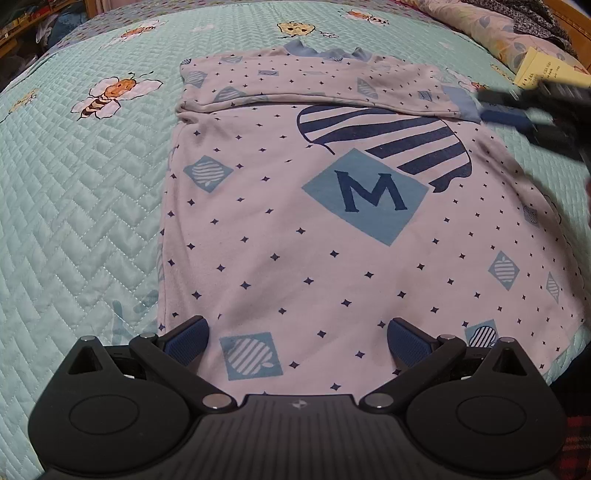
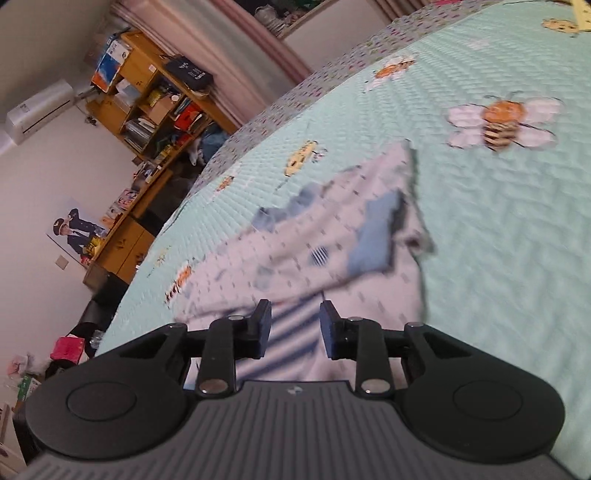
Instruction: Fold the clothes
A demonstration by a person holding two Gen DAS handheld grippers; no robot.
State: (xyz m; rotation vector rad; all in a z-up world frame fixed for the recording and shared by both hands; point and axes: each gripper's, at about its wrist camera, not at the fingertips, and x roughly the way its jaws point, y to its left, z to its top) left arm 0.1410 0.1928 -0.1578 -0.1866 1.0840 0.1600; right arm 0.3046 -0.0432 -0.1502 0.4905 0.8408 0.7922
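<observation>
A pale shirt (image 1: 295, 229) with small dark stars, a striped apple print and a blue square with an "M" lies flat on the bed. One sleeve (image 1: 314, 88) is folded across its chest, and the sleeve's blue cuff (image 1: 461, 105) lies at the shirt's right edge. My left gripper (image 1: 297, 328) hovers wide open over the near hem, nothing between its fingers. In the left wrist view my right gripper (image 1: 517, 114) is a blur just right of that cuff. In its own view the right gripper (image 2: 295, 308) stands partly open above the shirt (image 2: 295, 251), with the cuff (image 2: 376, 236) lying free ahead of it.
A mint quilted bedspread (image 1: 92, 184) with bee prints covers the bed around the shirt. A floral pillow (image 1: 480, 29) and a yellow paper (image 1: 539, 68) lie at the far right. Wooden shelves (image 2: 147, 103) and floor clutter (image 2: 66, 349) stand beyond the bed's edge.
</observation>
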